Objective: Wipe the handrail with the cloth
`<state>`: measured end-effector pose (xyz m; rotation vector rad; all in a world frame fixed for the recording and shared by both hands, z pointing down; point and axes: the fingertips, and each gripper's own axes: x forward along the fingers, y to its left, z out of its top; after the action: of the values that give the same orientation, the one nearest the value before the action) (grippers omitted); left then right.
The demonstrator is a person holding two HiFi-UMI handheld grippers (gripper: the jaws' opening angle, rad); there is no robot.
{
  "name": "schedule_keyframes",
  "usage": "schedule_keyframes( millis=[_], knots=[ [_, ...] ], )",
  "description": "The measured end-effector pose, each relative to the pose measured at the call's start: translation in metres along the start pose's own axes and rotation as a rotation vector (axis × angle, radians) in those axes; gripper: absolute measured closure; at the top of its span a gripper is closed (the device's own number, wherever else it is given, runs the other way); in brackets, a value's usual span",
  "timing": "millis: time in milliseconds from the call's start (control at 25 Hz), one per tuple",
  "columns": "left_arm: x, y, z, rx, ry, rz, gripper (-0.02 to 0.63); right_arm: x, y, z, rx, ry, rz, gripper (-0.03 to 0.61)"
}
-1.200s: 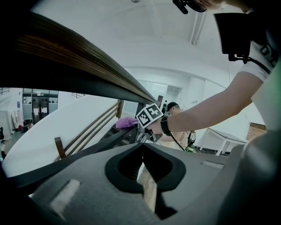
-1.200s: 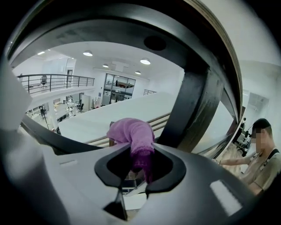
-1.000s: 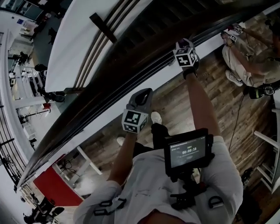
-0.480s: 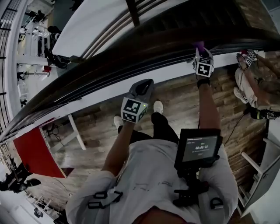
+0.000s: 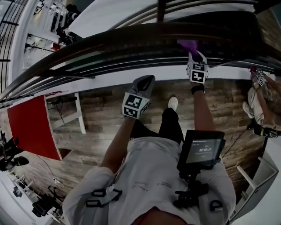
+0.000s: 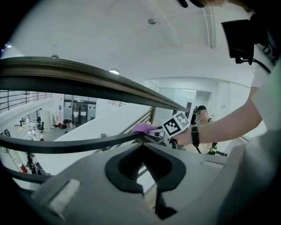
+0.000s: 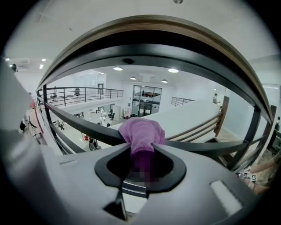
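Note:
The dark handrail [image 5: 109, 41] arcs across the top of the head view, with black rails [image 5: 131, 66] under it. A purple cloth [image 5: 189, 44] lies against a black rail, and my right gripper [image 5: 193, 52] is shut on it. In the right gripper view the cloth [image 7: 141, 132] bunches over a black rail [image 7: 83, 125], below the wooden handrail [image 7: 153, 26]. My left gripper [image 5: 147, 80] hangs shut and empty, just below the rails and left of the right one. The left gripper view shows the cloth [image 6: 144, 128] ahead on the rail.
Another person [image 5: 263, 105] holding grippers stands on the wooden floor at the right. A red panel [image 5: 30, 127] and a white table leg [image 5: 81, 118] are at lower left. A dark post [image 5: 160, 9] rises behind the rail. A screen [image 5: 202, 149] hangs on my chest.
The head view has swung, so the handrail now runs more level. The purple cloth has come into sight beyond the right gripper. The left gripper keeps its place under the rails.

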<state>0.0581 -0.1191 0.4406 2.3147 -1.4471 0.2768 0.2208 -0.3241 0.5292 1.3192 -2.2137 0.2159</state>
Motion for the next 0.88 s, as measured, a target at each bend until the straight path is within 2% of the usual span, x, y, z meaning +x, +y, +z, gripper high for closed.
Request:
schedule_keyframes(
  millis=[240, 400, 600, 720, 880],
  knots=[
    [-0.118, 0.093, -0.04, -0.067, -0.015, 0.213, 0.612, 0.007, 0.211, 0.033, -0.103, -0.081, 0.223, 0.491],
    [-0.201, 0.164, -0.071, -0.111, -0.021, 0.34, 0.612, 0.012, 0.367, 0.051, -0.271, -0.129, 0.362, 0.491],
    [-0.296, 0.238, -0.102, -0.177, -0.032, 0.496, 0.612, 0.017, 0.562, 0.048, -0.482, -0.159, 0.6, 0.491],
    [-0.332, 0.268, -0.116, -0.2, -0.047, 0.548, 0.612, 0.026, 0.643, 0.041, -0.556, -0.156, 0.683, 0.491],
    [-0.36, 0.299, -0.14, -0.222, -0.056, 0.588, 0.612, 0.053, 0.716, 0.036, -0.568, -0.135, 0.738, 0.491]
  ],
)
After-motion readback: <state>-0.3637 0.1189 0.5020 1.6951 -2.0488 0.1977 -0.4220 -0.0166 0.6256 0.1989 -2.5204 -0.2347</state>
